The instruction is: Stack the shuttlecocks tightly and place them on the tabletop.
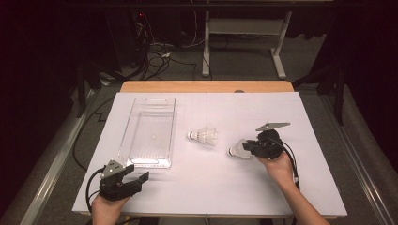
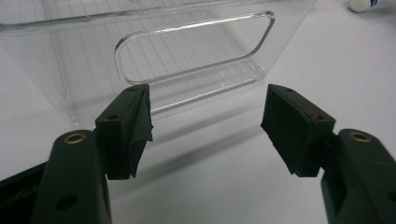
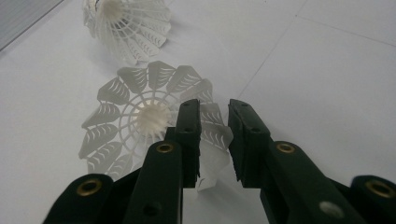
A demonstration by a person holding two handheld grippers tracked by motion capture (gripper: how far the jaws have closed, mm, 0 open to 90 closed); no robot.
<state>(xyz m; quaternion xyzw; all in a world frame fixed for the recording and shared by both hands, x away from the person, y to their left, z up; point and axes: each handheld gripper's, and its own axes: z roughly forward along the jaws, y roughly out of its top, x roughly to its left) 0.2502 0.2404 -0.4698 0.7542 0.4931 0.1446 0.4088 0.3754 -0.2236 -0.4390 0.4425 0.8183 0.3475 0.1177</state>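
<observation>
Two white plastic shuttlecocks lie on the white table. The nearer shuttlecock [image 1: 237, 150] [image 3: 149, 116] rests on its side, and my right gripper [image 1: 247, 146] [image 3: 214, 109] is shut on the rim of its skirt, one jaw inside and one outside. The other shuttlecock [image 1: 202, 136] [image 3: 126, 28] lies free a little to the left, its cork [image 2: 362, 4] pointing toward the tray. My left gripper [image 1: 138, 173] [image 2: 208, 100] stands open just short of the clear tray's near end wall [image 2: 187, 51], with nothing between its jaws.
The clear plastic tray [image 1: 150, 99] lies lengthwise on the left half of the table, and nothing is inside it. The wooden table edge [image 1: 206, 86] shows at the back. Cables and desk legs [image 1: 205, 47] are on the floor beyond.
</observation>
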